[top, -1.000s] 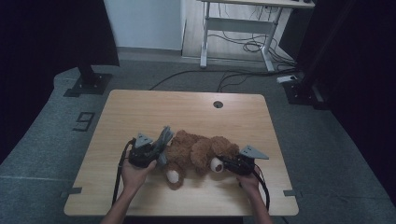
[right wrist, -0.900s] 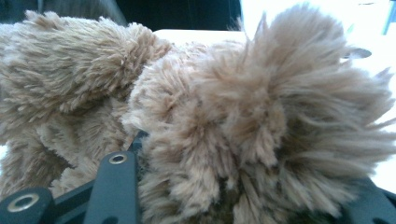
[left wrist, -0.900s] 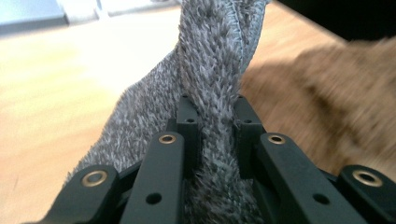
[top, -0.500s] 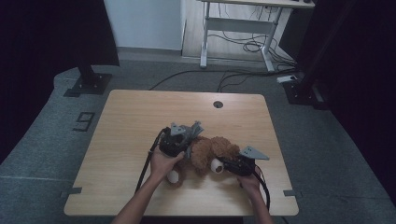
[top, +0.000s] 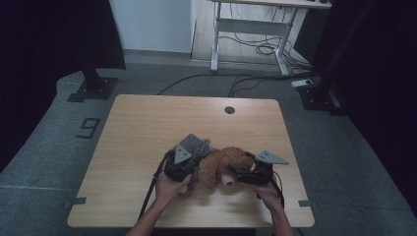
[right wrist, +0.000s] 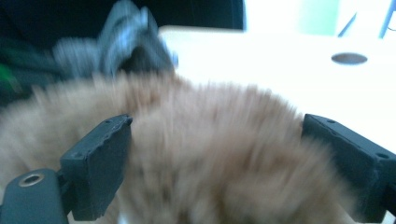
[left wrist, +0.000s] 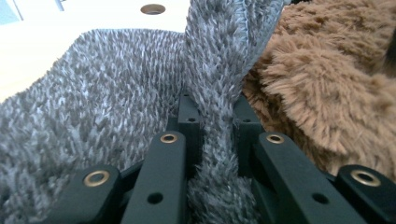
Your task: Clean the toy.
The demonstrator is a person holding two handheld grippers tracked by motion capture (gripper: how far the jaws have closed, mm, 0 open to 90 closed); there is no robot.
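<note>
A brown teddy bear lies on the wooden table near its front edge. A fuzzy grey cloth is draped against the bear's left side. My left gripper is shut on a fold of this grey cloth, which runs up between the jaws of the left gripper, with the bear's fur just to the right. My right gripper sits at the bear's right side. Its view is blurred: the right gripper stands open, jaws wide on either side of the bear.
A round cable hole sits near the table's far edge. Bare wood stretches over the far half and the left side. Beyond the table are a desk frame, floor cables and dark stands.
My left gripper has carried the grey cloth to the right and slightly away from me, up against the bear. The right gripper has stayed at the bear.
</note>
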